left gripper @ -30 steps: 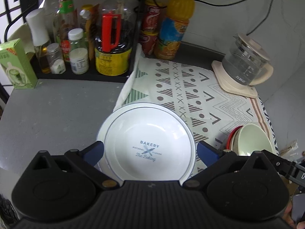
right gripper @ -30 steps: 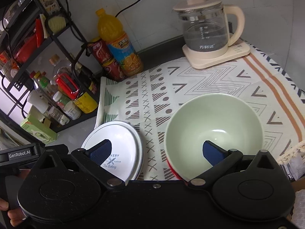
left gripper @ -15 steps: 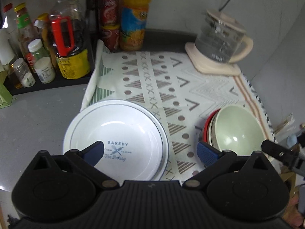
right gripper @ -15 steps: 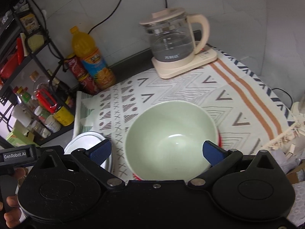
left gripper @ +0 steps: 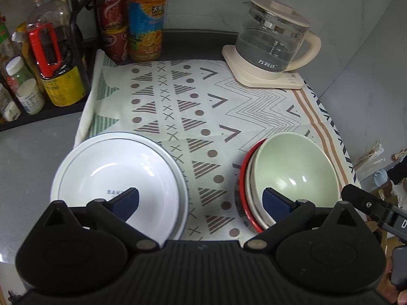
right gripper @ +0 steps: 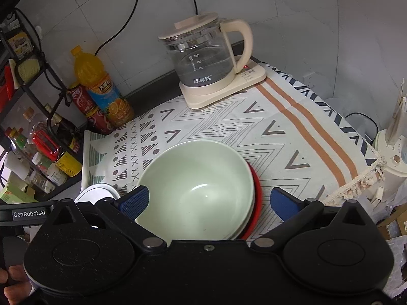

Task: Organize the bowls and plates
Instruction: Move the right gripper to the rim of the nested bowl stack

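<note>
with both grippers held wide and empty, the bowls [left gripper: 295,175] sit nested at lower right and the plates [left gripper: 119,178] stacked at lower left — sorting looks done. next move, i'd judge: left gripper [left gripper: 201,199] and right gripper [right gripper: 209,203] back away without nudging either pile.

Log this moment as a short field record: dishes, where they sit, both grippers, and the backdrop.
plates: stack of white plates, BAKERY print on top, at the cloth's left edge
bowls: green bowl nested on a white one, over a red dish
surface: patterned cloth
left gripper: open, empty
right gripper: open, fingers flank the green bowl
backdrop: glass kettle, orange juice bottle
</note>
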`<state>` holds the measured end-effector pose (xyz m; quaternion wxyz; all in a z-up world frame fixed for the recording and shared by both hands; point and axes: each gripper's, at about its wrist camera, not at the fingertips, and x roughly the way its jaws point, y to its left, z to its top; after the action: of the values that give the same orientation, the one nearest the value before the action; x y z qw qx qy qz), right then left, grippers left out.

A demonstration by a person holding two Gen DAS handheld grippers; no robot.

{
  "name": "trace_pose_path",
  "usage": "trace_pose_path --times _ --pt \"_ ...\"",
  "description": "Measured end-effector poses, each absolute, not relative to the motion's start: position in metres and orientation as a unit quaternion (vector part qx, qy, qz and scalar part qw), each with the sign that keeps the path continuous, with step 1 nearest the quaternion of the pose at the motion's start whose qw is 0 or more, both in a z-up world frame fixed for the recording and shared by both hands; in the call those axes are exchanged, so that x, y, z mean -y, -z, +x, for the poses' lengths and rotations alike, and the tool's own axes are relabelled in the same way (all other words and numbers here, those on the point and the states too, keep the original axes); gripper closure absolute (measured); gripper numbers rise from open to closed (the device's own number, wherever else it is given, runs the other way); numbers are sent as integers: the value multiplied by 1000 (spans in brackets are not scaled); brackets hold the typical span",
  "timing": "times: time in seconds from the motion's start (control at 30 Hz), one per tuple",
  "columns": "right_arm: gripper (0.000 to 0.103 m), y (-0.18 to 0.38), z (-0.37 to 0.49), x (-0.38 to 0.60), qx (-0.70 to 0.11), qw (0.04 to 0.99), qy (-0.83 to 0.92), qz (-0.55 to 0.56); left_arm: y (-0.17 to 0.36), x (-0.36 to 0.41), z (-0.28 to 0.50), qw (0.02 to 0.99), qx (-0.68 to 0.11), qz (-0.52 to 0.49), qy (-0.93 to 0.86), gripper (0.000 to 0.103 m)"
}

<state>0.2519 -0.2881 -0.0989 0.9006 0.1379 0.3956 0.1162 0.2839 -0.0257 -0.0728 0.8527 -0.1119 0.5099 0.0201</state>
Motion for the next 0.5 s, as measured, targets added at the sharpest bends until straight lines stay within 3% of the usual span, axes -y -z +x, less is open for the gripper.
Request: trace_pose_path --times 0.5 --pt "2 112 266 304 -406 899 -91 137 89 47 301 848 -517 -116 -9 3"
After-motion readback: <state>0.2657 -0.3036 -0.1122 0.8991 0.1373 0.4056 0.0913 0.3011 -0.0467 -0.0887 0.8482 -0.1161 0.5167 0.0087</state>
